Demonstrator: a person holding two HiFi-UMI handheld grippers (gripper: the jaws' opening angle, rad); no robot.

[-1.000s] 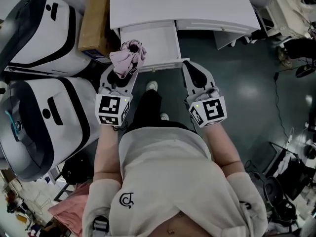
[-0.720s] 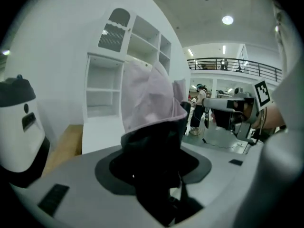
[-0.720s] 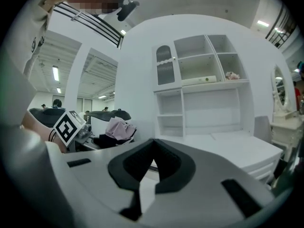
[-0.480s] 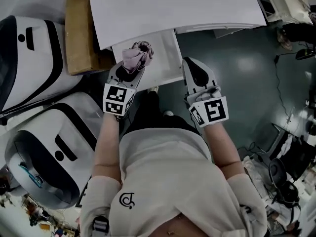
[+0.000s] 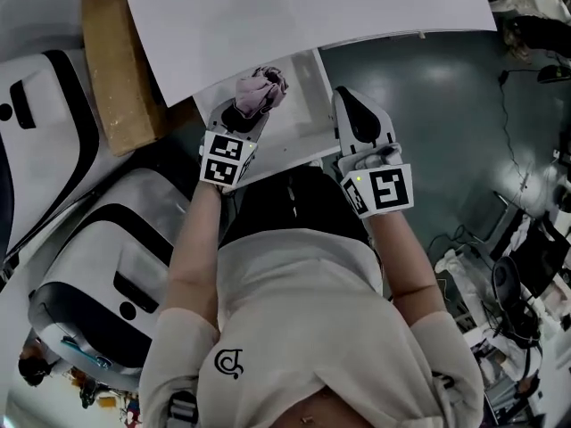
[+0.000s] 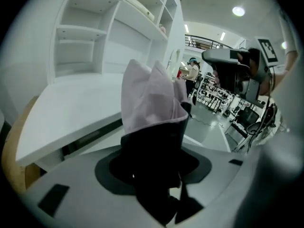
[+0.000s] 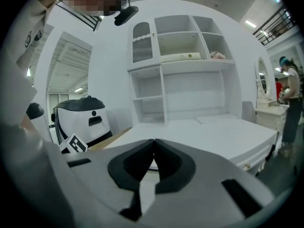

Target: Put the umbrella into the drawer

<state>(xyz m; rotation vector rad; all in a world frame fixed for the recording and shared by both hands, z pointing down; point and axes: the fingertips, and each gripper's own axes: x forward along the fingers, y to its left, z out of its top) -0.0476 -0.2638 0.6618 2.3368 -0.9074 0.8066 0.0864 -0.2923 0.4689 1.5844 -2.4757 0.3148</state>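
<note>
Umbrella point(image 5: 259, 90), head view: pink, folded, clamped in left gripper point(image 5: 243, 119), hung over open drawer point(image 5: 303, 105) at desk point(image 5: 312, 16) edge; contact with drawer bottom unreadable. Right gripper point(image 5: 352, 105) just right of drawer, over dark floor point(image 5: 428, 87).
Left gripper view: jaws pressed on umbrella's point(image 6: 152, 96) dark lower end, pink fabric stuck up past tips, desk point(image 6: 71, 108) behind.
Right gripper view: jaws met at tips, nothing between; faced desk point(image 7: 213, 137) and shelves point(image 7: 180, 70).
</note>
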